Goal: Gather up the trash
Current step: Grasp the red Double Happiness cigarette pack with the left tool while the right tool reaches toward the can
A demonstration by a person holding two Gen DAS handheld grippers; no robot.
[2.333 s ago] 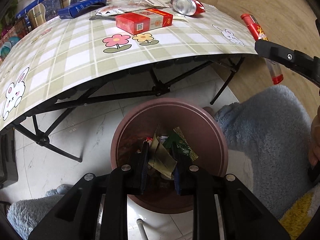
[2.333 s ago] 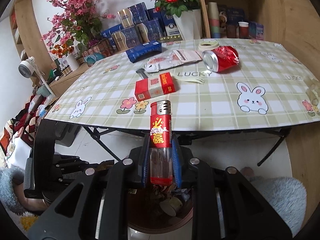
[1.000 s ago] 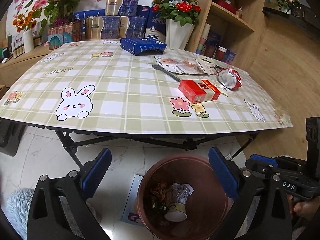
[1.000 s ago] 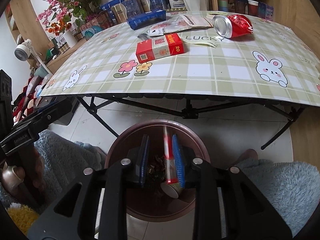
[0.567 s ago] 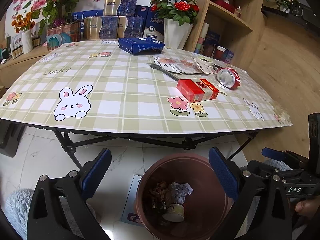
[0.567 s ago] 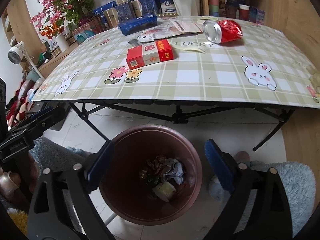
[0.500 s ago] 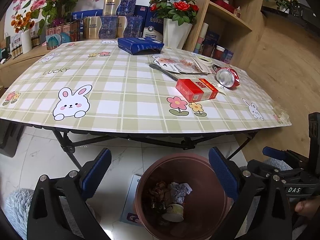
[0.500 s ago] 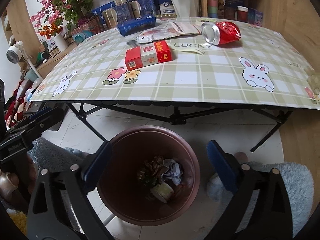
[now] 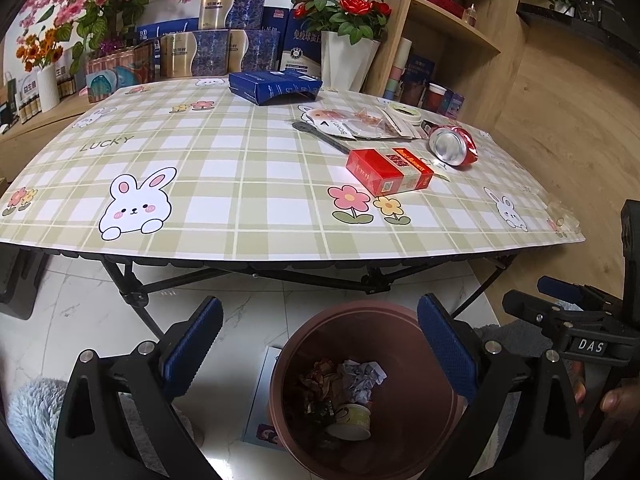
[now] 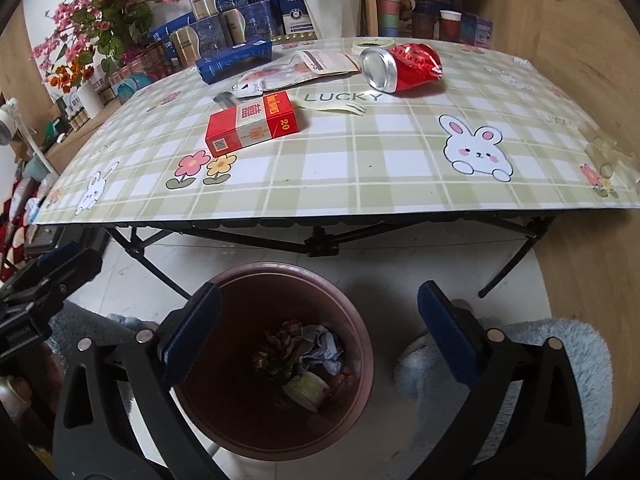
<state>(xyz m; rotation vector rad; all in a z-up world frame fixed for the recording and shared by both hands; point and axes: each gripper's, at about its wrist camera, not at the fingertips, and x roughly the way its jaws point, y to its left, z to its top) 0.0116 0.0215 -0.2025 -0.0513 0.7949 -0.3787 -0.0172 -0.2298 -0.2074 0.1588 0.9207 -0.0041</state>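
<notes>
Below the counter's (image 10: 360,184) near edge both grippers hang over the brown bin (image 10: 360,344) on the floor, left gripper (image 9: 318,344) and right gripper (image 10: 318,330) with fingers spread wide and nothing between them; the right's have just been opening. Up at twelve o'clock, clear tablecloth printed "LUCKY" separates the edge from a red cigarette pack (image 10: 252,124) marked "20" and a crushed red can (image 10: 402,67), while crumpled trash (image 10: 298,356) lies in the bin.

A green-and-white checked tablecloth (image 10: 360,168) printed with rabbits and flowers is seen; a red carton (image 10: 250,124), a red-and-silver can (image 10: 400,66), a dark blue box (image 10: 234,60) and a brown bin (image 10: 360,344) are shown.
</notes>
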